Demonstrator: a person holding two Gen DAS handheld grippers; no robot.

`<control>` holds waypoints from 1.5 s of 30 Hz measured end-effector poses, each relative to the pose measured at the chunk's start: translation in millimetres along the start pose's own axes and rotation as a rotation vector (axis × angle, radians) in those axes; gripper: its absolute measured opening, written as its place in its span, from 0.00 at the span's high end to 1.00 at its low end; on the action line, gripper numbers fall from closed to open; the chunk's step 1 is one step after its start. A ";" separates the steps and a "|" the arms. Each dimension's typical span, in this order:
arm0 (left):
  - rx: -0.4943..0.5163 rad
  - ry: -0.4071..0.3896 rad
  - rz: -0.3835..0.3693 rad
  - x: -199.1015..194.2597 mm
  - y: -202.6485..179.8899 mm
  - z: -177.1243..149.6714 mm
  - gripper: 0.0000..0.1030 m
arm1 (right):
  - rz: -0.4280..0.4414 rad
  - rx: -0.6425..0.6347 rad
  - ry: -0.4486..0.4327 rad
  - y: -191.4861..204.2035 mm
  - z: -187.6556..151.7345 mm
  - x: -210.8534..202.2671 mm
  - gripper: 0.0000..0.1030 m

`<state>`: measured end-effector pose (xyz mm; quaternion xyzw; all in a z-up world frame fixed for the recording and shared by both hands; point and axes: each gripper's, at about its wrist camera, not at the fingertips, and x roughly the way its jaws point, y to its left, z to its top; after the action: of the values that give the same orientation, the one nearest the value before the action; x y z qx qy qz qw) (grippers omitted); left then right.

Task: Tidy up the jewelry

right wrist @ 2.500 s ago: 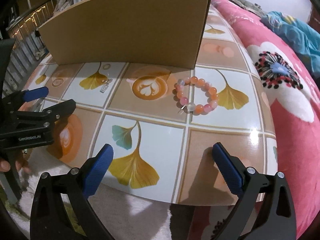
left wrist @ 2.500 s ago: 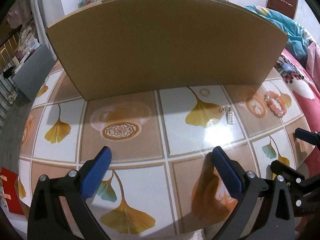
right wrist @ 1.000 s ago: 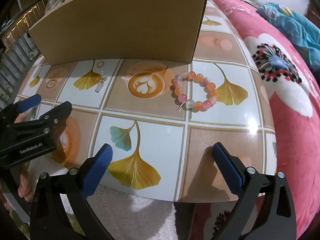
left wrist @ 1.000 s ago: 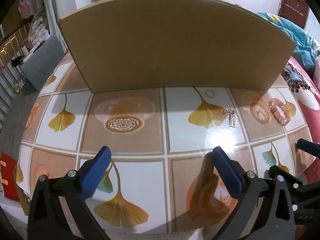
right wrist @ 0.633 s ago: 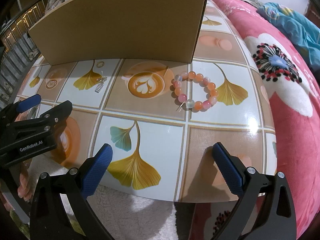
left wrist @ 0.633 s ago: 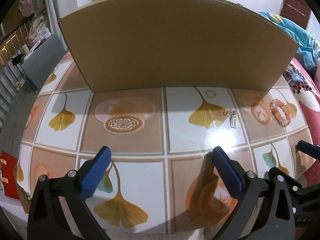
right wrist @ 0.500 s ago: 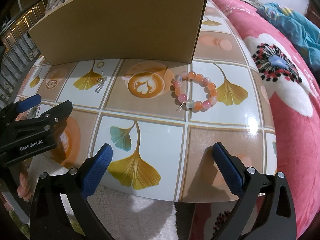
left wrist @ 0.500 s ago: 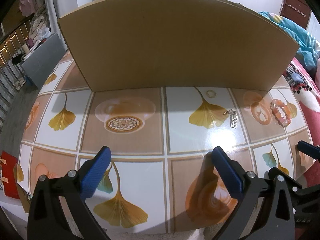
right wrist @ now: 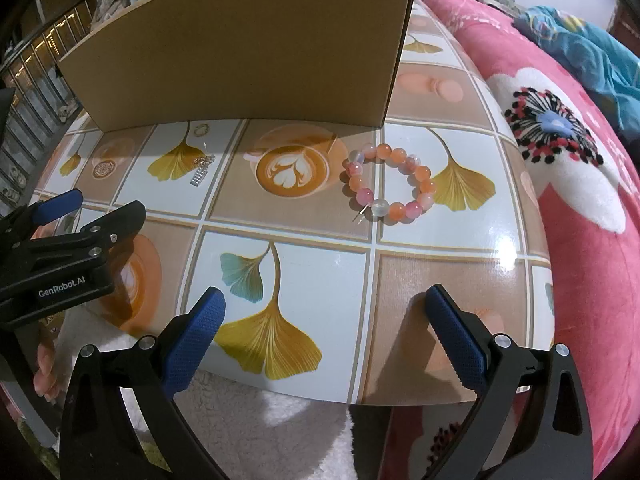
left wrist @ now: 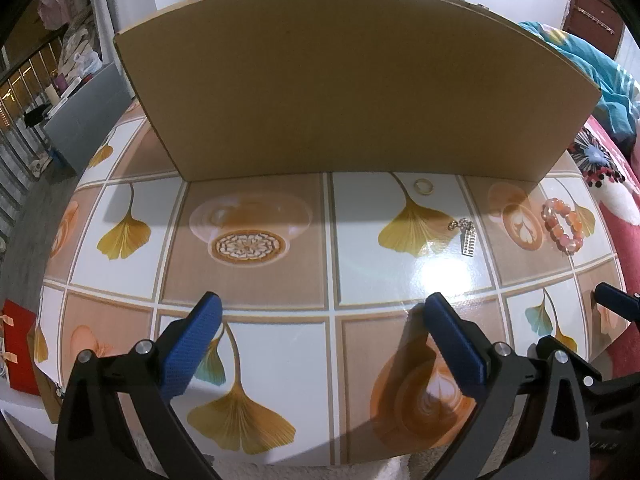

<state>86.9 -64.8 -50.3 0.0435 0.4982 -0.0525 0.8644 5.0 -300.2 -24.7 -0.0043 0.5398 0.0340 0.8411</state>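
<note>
On the tabletop (right wrist: pixel 460 268), printed with ginkgo leaves and latte cups, three bits of jewelry are laid out in front of a tall cardboard box (right wrist: pixel 248 48); a beaded bracelet (right wrist: pixel 390 184) in pink and orange is seen on the right, just past the box's corner; a silver pendant on a short chain (left wrist: pixel 466 236) is set to its left, with a printed coffee cup between the two; a small ring (left wrist: pixel 423 186) is parked close to the foot of the box, a bit behind the pendant. Nothing is touched by either tool so far; the left gripper (left wrist: pixel 320 340) is held wide apart over the near edge of the table, nothing between its blue pads (left wrist: pixel 192 340); the right gripper (right wrist: pixel 324 328) is spread just as wide and empty too, hovering at the table's front edge, well short of the bracelet. A pink flowered blanket (right wrist: pixel 580 168) is piled up along the right side.
</note>
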 end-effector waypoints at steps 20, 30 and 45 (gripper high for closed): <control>0.024 0.024 -0.006 -0.5 -2.3 1.4 0.04 | -0.010 0.021 -0.058 3.7 -11.0 -3.7 0.06; 0.120 -0.008 -0.073 -9.0 6.2 -10.2 0.04 | 0.002 0.006 -0.120 6.9 -19.9 -9.1 0.06; 0.308 -0.328 -0.237 -67.0 26.7 -7.0 0.18 | 0.193 0.033 -0.244 29.8 -8.6 -44.8 0.28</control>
<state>51.2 -34.3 4.8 0.1067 0.3392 -0.2352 0.9046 -23.2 -273.3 13.4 0.0656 0.4320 0.1060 0.8932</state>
